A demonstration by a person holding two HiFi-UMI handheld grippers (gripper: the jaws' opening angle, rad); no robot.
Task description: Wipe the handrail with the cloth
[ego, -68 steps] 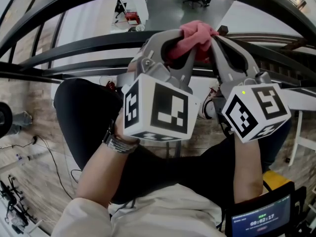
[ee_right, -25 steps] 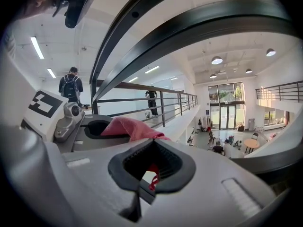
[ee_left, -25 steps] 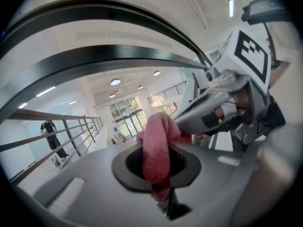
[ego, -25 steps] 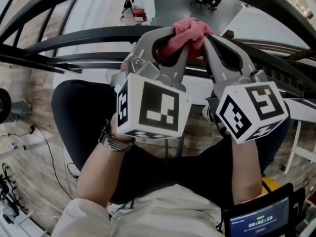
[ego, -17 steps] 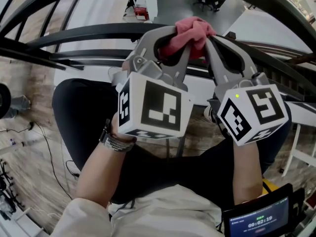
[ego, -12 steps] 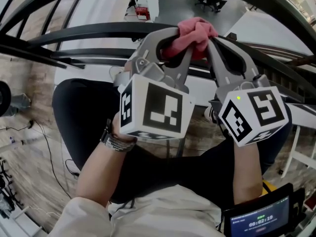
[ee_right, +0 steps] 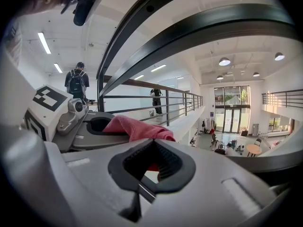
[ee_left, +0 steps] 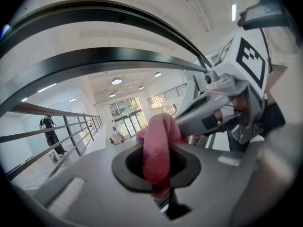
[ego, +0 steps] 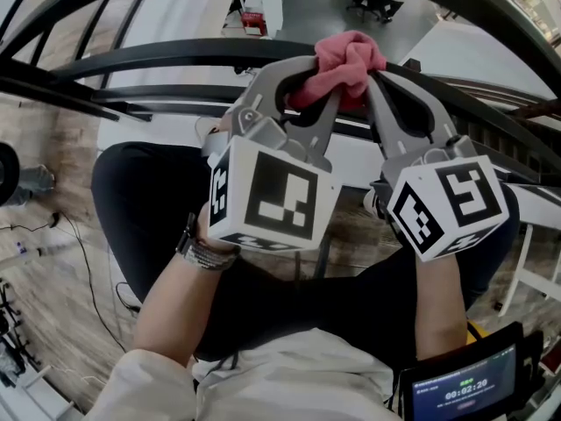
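Cloth (ego: 340,62) bunched at handrail (ego: 149,56) | your left gripper (ego: 308,84) and right gripper (ego: 375,79) both clamped on it, tips close together | outer rail (ego: 61,16) curves beyond | screen (ego: 460,391) low at your right

Cloth (ego: 344,60): pink, soft-piled, bunched into a crumpled wad, pinched at one side by the left gripper (ego: 317,84) and at the other by the right gripper (ego: 375,84). Handrail (ego: 158,53): dark, smooth, curved bar running across just behind the cloth. Contact between cloth and handrail cannot be confirmed.
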